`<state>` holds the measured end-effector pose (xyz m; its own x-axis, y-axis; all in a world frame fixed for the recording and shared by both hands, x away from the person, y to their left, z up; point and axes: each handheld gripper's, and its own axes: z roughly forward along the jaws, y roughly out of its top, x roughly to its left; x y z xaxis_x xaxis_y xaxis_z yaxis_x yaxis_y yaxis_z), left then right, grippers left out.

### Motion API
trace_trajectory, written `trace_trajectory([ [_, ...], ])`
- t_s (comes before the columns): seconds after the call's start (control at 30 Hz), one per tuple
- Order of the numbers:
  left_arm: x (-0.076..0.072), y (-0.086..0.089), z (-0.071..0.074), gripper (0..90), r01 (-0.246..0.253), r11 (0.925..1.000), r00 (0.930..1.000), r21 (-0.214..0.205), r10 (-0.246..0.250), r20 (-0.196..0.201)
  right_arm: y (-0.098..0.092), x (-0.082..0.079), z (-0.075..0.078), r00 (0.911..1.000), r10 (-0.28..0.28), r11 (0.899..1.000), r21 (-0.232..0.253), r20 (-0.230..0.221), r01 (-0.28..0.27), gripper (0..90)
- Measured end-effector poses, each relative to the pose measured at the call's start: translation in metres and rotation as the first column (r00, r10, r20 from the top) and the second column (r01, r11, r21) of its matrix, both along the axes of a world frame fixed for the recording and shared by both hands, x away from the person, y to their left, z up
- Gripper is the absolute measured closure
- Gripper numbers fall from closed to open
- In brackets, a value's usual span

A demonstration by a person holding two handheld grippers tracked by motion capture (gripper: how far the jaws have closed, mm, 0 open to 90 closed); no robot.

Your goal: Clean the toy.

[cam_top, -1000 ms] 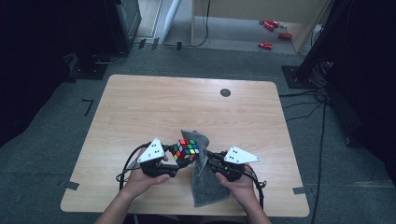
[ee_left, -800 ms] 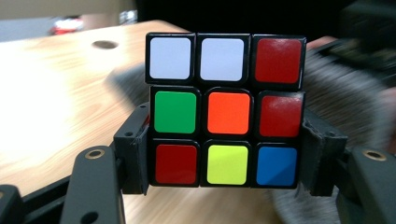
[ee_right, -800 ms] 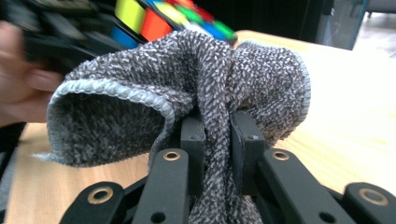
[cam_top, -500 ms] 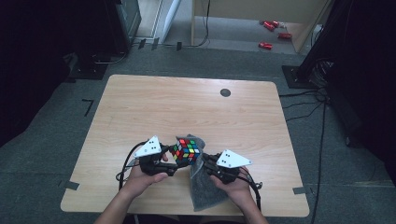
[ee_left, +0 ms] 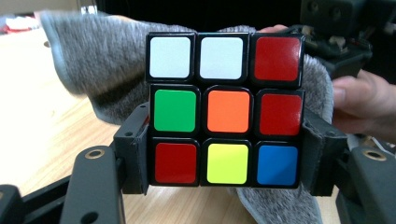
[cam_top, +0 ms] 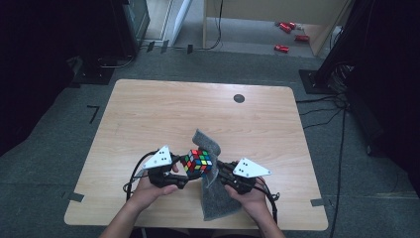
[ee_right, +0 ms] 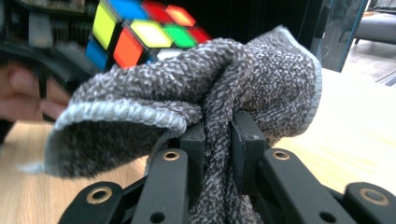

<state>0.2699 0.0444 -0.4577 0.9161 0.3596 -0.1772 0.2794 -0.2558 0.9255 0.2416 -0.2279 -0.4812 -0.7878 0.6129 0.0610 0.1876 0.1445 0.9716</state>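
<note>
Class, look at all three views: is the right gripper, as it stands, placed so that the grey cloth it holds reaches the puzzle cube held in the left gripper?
Probably yes. The right gripper is shut on the grey cloth, which drapes against the puzzle cube clamped in the left gripper; nothing lies between them.

Your puzzle cube sits upright between the left tongs, clamped at its bottom row, lifted off the table. The face toward you reads white, white, red; green, orange, red; red, yellow, blue. Your grey cloth, bunched in the right tongs, drapes against the cube's far side.
</note>
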Motion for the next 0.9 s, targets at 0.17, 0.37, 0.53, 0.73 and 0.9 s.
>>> trace_trajectory([
  [0.17,0.003,0.005,0.003,34.4,-0.03,0.999,0.9994,-0.033,0.029,-0.02,0.01,-0.003,-0.006,0.997,0.053,0.998,-0.028,-0.057,-0.054,81.5],
  [0.37,0.004,0.008,0.003,34.5,-0.015,0.9988,0.9995,-0.046,0.014,-0.03,0.013,-0.007,0.001,0.9985,0.055,0.995,-0.086,-0.007,-0.055,81.4],
  [0.53,0.002,0.006,0.003,34.5,-0.009,0.9983,0.9995,-0.058,0.007,-0.032,0.01,-0.006,0.0,0.9996,0.03,0.998,-0.047,0.001,-0.03,81.3],
  [0.73,0.006,0.014,0.004,34.5,-0.04,0.9968,0.9986,-0.07,0.037,-0.038,0.025,-0.01,-0.005,0.9969,0.078,0.991,-0.113,-0.006,-0.078,80.9],
  [0.9,0.002,0.008,0.002,34.5,-0.006,0.9979,0.9995,-0.065,0.004,-0.031,0.011,-0.008,0.002,0.9999,0.011,1.0,-0.02,-0.007,-0.011,81.3],
])
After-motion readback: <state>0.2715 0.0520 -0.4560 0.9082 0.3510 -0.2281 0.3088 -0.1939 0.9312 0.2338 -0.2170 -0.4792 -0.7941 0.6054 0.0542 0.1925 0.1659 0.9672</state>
